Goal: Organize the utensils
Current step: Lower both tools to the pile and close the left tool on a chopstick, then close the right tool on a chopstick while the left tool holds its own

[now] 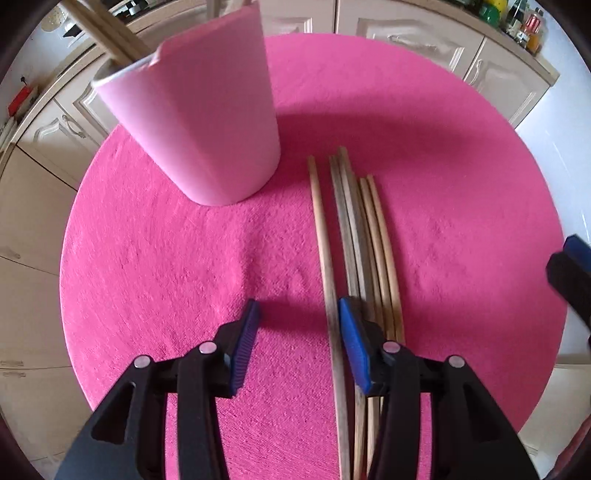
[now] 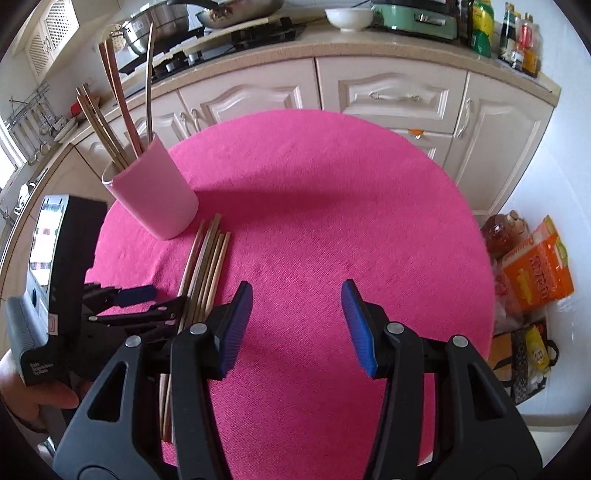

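Several wooden chopsticks (image 1: 354, 236) lie side by side on the round pink table (image 1: 166, 266), right of a pink holder cup (image 1: 207, 122) with several chopsticks standing in it. My left gripper (image 1: 297, 314) is open, low over the near ends; one light chopstick (image 1: 325, 258) lies between its jaws, next to the right pad (image 1: 352, 343). My right gripper (image 2: 295, 295) is open and empty over the bare table, right of the chopsticks (image 2: 207, 269). The cup (image 2: 155, 195) and my left gripper (image 2: 136, 302) show in the right wrist view.
Cream kitchen cabinets (image 2: 391, 96) and a counter with a stove (image 2: 221, 40), pans, a bowl (image 2: 349, 18) and bottles run behind the table. Bags and an orange packet (image 2: 539, 269) sit on the floor at the right. The right gripper's edge (image 1: 569, 273) shows at the left view's right side.
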{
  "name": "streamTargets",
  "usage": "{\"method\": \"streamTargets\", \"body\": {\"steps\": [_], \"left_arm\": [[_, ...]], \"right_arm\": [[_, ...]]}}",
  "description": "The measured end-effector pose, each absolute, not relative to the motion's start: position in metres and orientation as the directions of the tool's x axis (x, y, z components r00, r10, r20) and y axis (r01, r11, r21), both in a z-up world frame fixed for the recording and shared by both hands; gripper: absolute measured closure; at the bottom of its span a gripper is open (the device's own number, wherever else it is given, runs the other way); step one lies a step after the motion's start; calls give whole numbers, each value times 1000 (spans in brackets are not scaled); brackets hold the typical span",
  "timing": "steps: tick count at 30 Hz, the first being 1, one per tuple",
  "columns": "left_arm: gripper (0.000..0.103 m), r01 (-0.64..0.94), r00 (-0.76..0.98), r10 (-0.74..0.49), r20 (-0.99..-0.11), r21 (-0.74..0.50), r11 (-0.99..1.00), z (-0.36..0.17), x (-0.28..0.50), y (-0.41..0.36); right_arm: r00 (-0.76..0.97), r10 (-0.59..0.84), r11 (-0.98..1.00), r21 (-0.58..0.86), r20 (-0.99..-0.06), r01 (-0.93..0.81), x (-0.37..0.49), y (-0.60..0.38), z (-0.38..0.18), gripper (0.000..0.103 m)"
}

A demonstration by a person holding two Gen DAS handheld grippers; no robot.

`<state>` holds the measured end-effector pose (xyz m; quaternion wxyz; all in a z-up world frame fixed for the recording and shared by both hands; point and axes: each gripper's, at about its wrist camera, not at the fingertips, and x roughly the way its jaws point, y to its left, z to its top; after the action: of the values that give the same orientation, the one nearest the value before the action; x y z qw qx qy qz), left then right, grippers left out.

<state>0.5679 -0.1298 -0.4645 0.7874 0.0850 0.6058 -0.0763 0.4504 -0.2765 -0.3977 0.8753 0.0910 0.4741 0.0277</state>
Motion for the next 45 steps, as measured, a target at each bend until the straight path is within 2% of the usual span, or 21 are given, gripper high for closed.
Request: {"method": "streamTargets", "body": {"steps": [1, 2, 4, 5, 6, 12, 14, 23, 39, 43, 45], "left_arm": [[59, 213, 249, -29, -968, 25, 977, -465, 570, -128], [63, 206, 249, -41, -968, 11, 979, -464, 571, -125], [76, 201, 248, -53, -967, -2, 980, -462, 570, -119], [89, 196, 246, -58, -967, -9, 981, -461, 568, -114], [95, 181, 242, -70, -968, -26, 983, -461, 567, -106], [96, 119, 222, -140, -965, -116, 986, -460, 551, -77], [97, 89, 225, -154, -962, -138, 986, -459, 544, -67], [97, 66, 230, -168, -959, -157, 985, -461, 525, -46], [97, 60, 220, -173, -960, -163, 985, -469, 543, -52], [97, 60, 219, -173, -960, -164, 985, -469, 543, -53], [97, 60, 221, -177, -959, -168, 984, -468, 542, -53]], "right_arm": [[536, 142, 981, 189, -832, 34, 452, -275, -399, 53], [521, 147, 982, 187, -841, 26, 454, -272, -401, 53], [498, 161, 981, 191, -852, 10, 458, -266, -405, 53], [486, 170, 981, 195, -858, 2, 460, -263, -407, 53], [468, 175, 981, 196, -866, -4, 462, -259, -410, 53], [369, 235, 968, 249, -899, -9, 474, -242, -431, 54], [337, 250, 966, 256, -908, -28, 478, -232, -436, 70], [253, 265, 964, 264, -931, -37, 488, -212, -449, 78], [174, 171, 985, 166, -970, -46, 515, -183, -453, 79], [192, 64, 991, 39, -979, -132, 522, -160, -453, 78], [202, 51, 990, 23, -978, -139, 521, -156, -453, 79]]}}
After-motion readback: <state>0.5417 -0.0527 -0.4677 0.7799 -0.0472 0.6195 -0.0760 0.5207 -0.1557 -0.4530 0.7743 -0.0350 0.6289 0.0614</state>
